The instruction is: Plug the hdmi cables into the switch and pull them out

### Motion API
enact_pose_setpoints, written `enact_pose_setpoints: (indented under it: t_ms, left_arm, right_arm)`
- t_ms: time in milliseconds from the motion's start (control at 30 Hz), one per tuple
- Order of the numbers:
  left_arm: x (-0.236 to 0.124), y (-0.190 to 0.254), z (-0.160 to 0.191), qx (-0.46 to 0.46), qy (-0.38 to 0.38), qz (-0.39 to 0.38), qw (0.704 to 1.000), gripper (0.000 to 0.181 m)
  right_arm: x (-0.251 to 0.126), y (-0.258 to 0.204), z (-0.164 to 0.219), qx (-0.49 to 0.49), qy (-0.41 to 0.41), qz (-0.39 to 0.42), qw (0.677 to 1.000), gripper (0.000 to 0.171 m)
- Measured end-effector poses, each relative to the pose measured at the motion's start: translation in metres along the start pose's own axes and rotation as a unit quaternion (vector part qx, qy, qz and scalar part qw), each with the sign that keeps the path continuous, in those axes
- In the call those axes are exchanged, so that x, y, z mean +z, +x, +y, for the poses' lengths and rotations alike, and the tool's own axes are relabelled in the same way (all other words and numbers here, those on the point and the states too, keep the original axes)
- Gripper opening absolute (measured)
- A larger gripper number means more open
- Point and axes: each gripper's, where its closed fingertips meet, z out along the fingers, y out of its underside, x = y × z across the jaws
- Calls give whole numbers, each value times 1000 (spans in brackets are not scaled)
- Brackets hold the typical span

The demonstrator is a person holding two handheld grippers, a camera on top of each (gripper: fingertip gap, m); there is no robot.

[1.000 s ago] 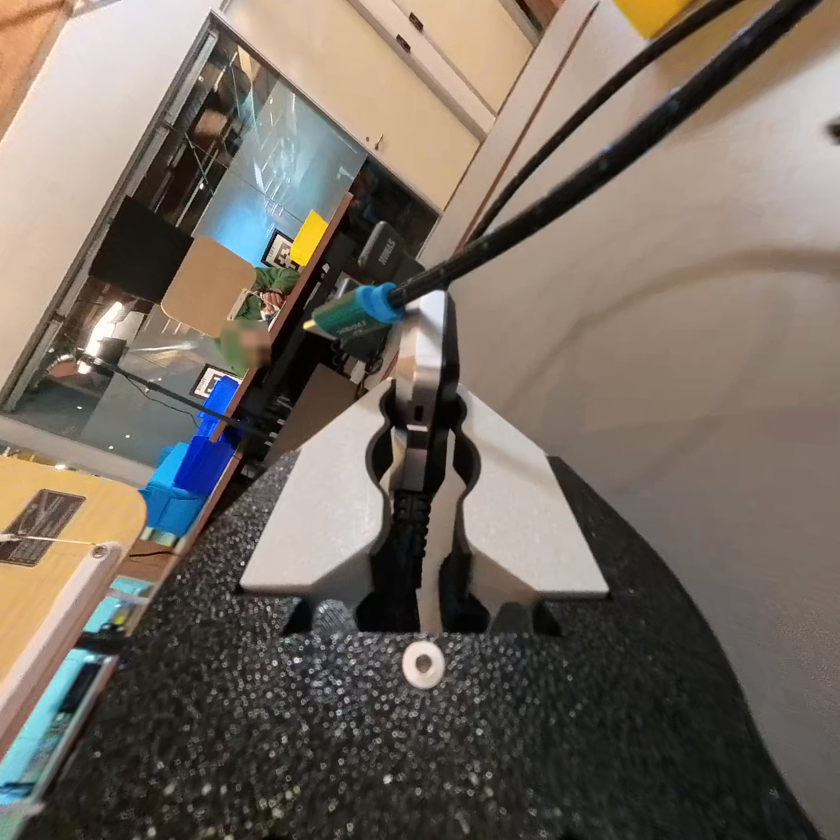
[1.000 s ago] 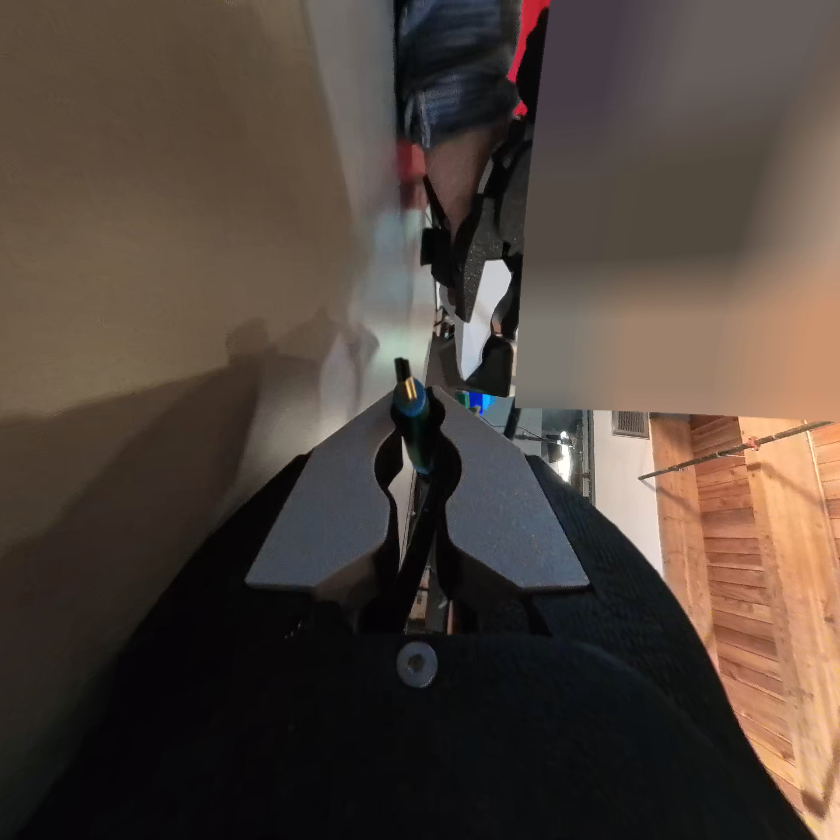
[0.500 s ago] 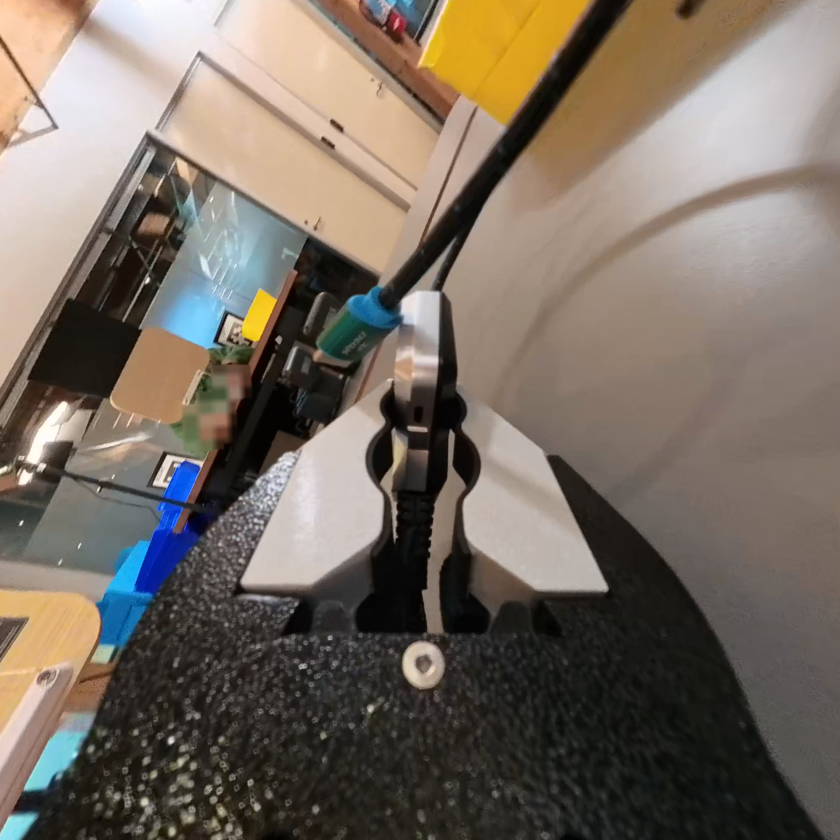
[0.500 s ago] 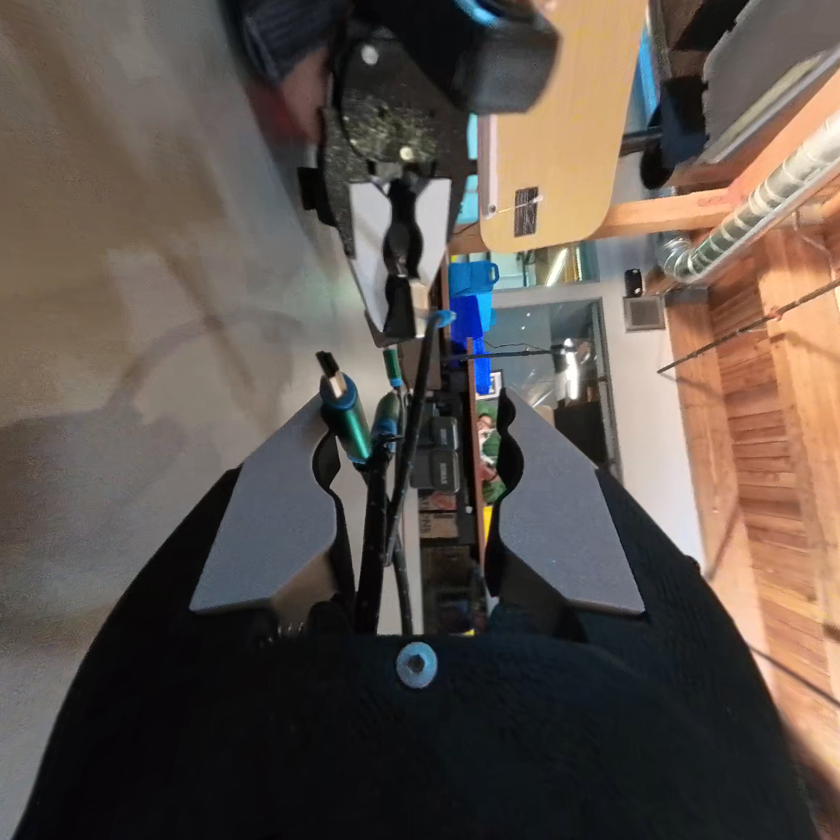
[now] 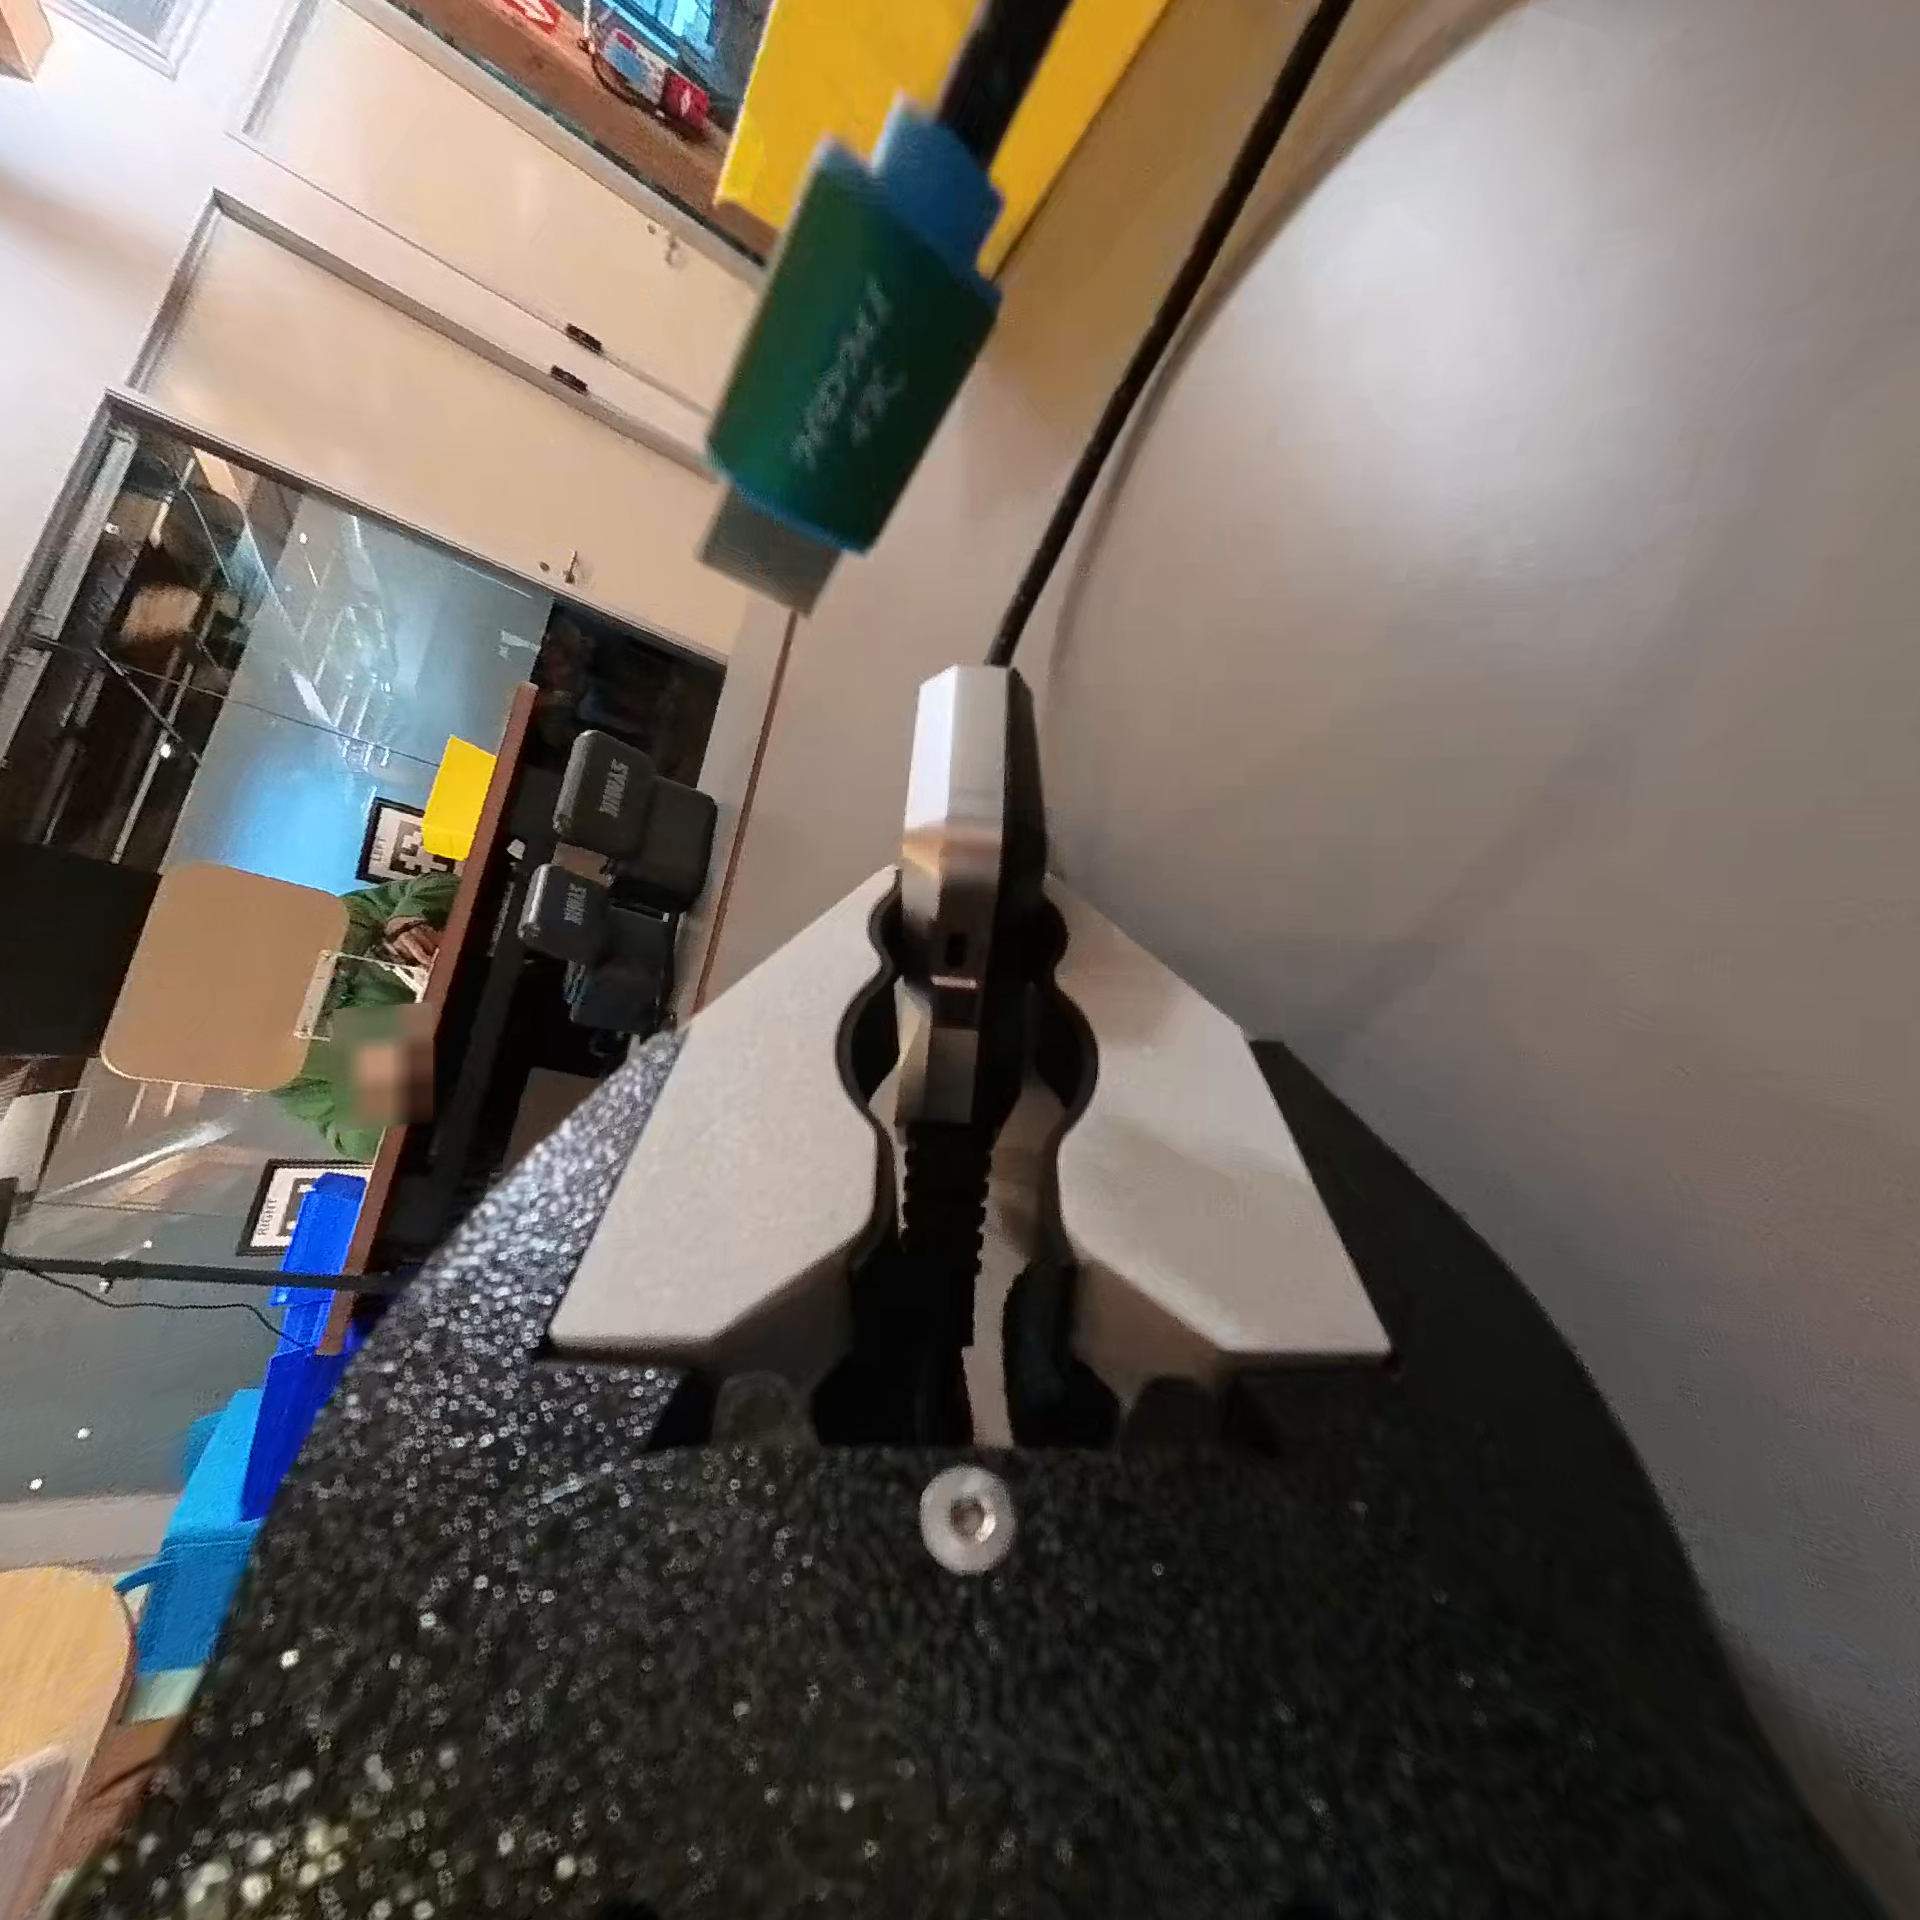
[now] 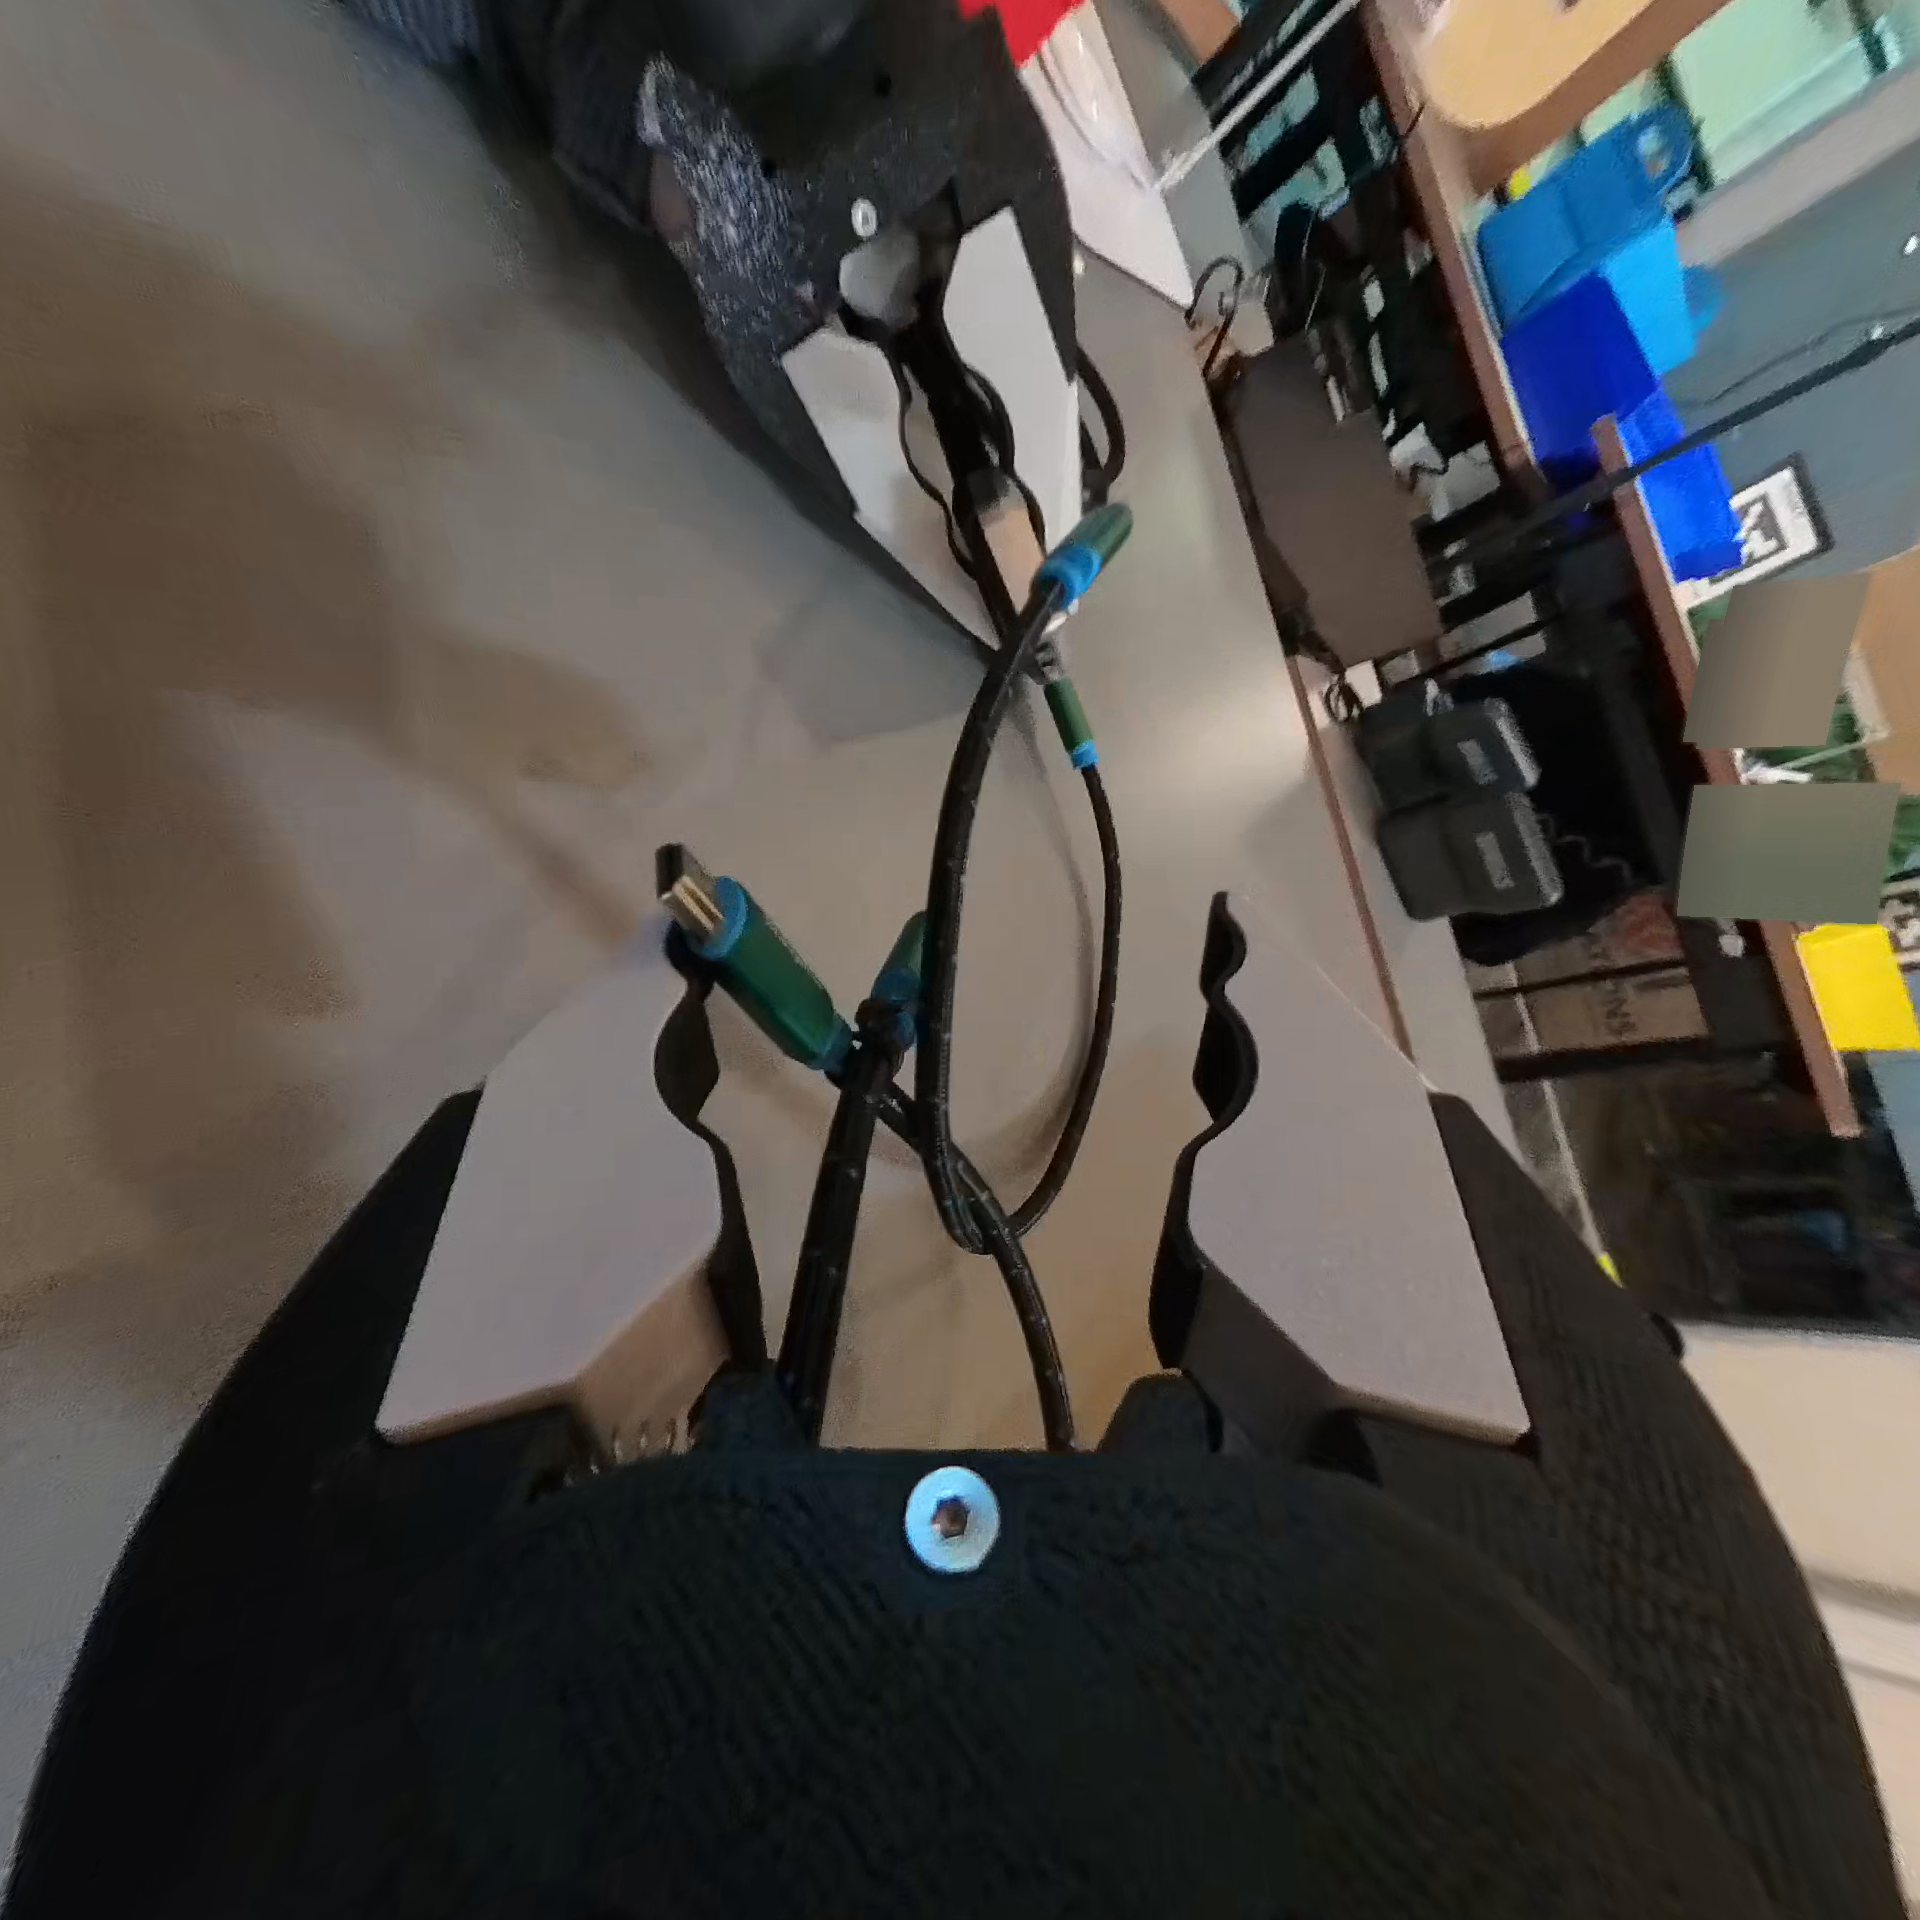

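Note:
My left gripper [image 5: 966, 904] is shut on the silver hdmi switch [image 5: 961, 769], held edge-on, with a ribbed black lead running back between the fingers. A thin black cable [image 5: 1101, 436] leaves the switch's far end. A green plug with a blue collar [image 5: 852, 353] hangs free above the switch, metal tip bare. My right gripper [image 6: 945, 935] is open wide. Another green plug [image 6: 764, 971] rests against its left finger, and black cables [image 6: 951, 935] run between the fingers. Farther off, the left gripper [image 6: 966, 436] holds the switch [image 6: 1003, 530], with two green plugs [image 6: 1086, 545] close by.
Both grippers are tipped sideways over a grey table [image 6: 312, 727]. Along its far edge stand black boxes [image 6: 1455, 810], blue bins [image 6: 1600, 312] and a yellow bin [image 5: 831, 104]. A person in green sits beyond the glass [image 5: 395, 935]. Tip to tip, the grippers are about 15 cm apart.
My right gripper has opened and let go of its green plug, which now leans on the left finger. In the left wrist view the other green plug has swung up away from the switch.

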Motion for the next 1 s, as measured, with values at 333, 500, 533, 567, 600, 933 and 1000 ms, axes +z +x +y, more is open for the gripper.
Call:
enact_pose_setpoints:
  t_ms: [333,500,533,567,600,933,1000]
  left_arm:
    - [-11,14,-24,46,72,25,996,19]
    - [-19,19,-38,47,106,41,992,18]
    - [-21,19,-38,48,106,40,992,18]
    - [-22,20,-39,49,109,43,992,18]
    - [-24,22,-40,51,113,50,991,18]
    - [-36,17,-59,41,136,41,989,18]
    - [-37,17,-58,35,136,46,989,18]
  right_arm:
    - [52,-8,12,-13,-61,-2,998,108]
    - [72,4,9,-58,-98,-6,993,99]
    - [77,6,10,-68,-104,-4,992,94]
    - [81,10,13,-85,-117,5,989,85]
    - [85,14,15,-113,-133,20,985,77]
    - [116,10,17,-247,-187,61,949,40]
    - [119,12,16,-259,-189,83,944,39]
